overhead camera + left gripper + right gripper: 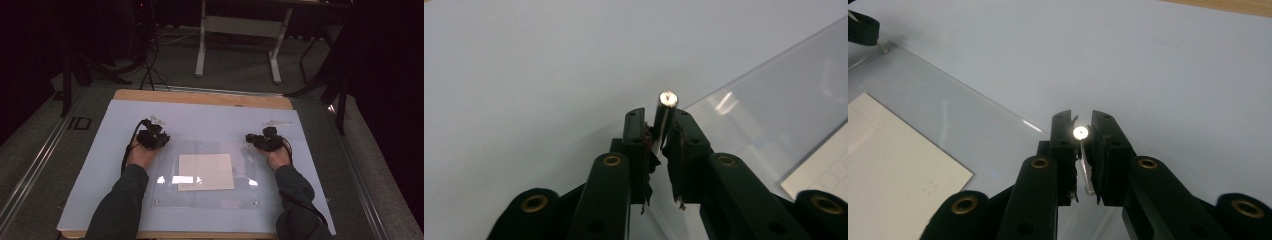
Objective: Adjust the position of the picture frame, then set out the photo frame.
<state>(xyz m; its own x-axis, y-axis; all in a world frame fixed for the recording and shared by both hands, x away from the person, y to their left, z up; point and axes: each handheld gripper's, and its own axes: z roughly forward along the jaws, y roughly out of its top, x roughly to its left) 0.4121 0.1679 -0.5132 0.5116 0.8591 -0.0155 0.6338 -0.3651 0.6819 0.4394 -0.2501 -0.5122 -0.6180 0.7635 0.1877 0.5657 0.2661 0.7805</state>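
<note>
A clear acrylic sheet lies on a pale blue mat, with a cream paper under it. My left gripper is at the sheet's far left corner. In the left gripper view its jaws stand slightly apart around a small metal screw post; the post leans on the right pad, with a gap at the left pad. My right gripper is at the far right corner. In the right gripper view it is shut on a shiny screw head.
The mat covers a wooden table. Two small clear parts lie on the mat beyond the grippers. Two more screws sit at the sheet's near corners. A white desk frame stands on the floor behind.
</note>
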